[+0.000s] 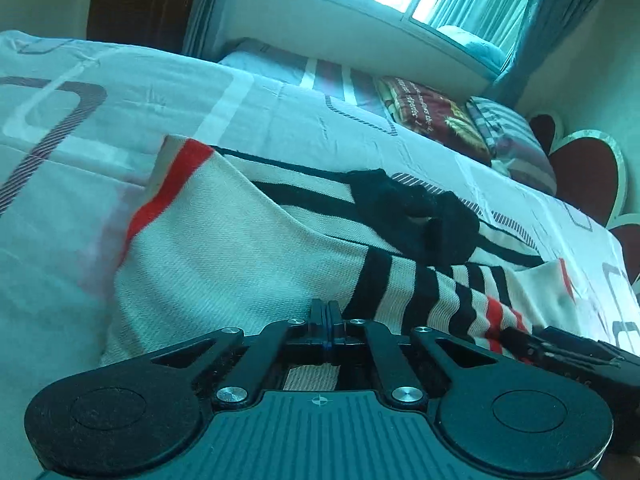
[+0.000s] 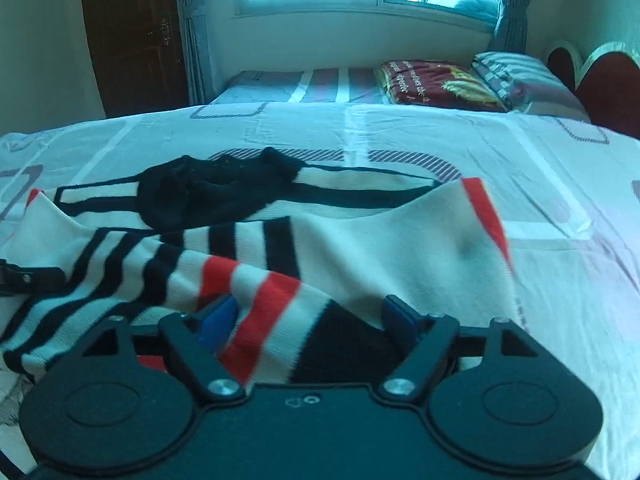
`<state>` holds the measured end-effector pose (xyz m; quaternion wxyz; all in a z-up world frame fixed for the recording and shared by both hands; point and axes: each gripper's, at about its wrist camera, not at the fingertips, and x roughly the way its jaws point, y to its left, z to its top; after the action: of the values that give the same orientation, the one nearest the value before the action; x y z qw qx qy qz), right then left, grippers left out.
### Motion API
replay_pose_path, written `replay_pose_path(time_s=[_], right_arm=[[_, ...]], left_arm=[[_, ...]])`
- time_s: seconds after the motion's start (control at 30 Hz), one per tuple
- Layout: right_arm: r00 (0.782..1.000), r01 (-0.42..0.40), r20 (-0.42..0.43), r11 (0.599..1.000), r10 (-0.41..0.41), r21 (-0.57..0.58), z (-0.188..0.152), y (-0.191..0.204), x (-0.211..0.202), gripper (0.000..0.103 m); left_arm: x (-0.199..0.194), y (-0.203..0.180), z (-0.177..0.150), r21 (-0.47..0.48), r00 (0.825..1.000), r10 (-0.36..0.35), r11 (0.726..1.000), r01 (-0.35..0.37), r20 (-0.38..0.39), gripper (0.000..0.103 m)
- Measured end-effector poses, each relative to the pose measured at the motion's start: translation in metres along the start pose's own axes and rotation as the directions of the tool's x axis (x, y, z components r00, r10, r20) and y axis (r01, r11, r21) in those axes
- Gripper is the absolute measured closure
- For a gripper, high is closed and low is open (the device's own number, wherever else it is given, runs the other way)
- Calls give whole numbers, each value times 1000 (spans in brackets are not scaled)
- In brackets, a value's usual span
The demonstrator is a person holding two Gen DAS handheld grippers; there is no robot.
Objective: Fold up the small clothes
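A cream knit garment (image 1: 240, 248) with black and red stripes lies on the bed, partly folded over itself. A crumpled black piece of cloth (image 1: 420, 216) sits on its far part. My left gripper (image 1: 326, 312) is shut, its fingertips pinched on the cream fabric's near edge. In the right wrist view the garment's striped part (image 2: 304, 320) drapes between the blue pads (image 2: 224, 314) of my right gripper (image 2: 312, 316), whose jaws stand wide apart and do not press it. The black cloth (image 2: 208, 192) lies beyond. The left gripper (image 2: 16, 276) shows at the left edge.
The bed sheet (image 2: 440, 144) is pale with grey rectangle patterns and stretches far ahead and right. A dark red folded blanket (image 2: 436, 84) and a striped pillow (image 2: 516, 76) lie at the far end. A red heart-shaped headboard (image 2: 600, 84) stands at right, a brown door (image 2: 136, 36) at left.
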<state>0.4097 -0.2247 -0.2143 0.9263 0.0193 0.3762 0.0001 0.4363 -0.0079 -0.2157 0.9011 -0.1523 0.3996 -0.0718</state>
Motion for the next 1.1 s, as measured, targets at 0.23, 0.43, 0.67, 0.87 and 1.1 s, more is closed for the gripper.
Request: replay_pose_path(time_s=[0.23,0.43,0.67,0.87,1.1], right_arm=[[996,-77,61,993,72,84,-7,-6,-56,44],[990,-140,0,990,140,26,-25,20,-56,56],[995,-95,-24,995,96,34,-31,-4,-48,62],[988,-153,-9,988,153,36,-45,-11,-88,57],[972,-229,-59,972,226,-51,-80,22,-110,57]], left_arm=[[-49,-10,-12,17,1000,7,1000,-7,5,91],[-54,-26,-38,81,997,68,994,-70,24,11],[-44,-20,-53,164,987,162,973,-163,21,11],[-86,-40,-68,163,992,113,979,-120,56,11],[-97,-58,-111,201,994,108,974,-105,-3,11]])
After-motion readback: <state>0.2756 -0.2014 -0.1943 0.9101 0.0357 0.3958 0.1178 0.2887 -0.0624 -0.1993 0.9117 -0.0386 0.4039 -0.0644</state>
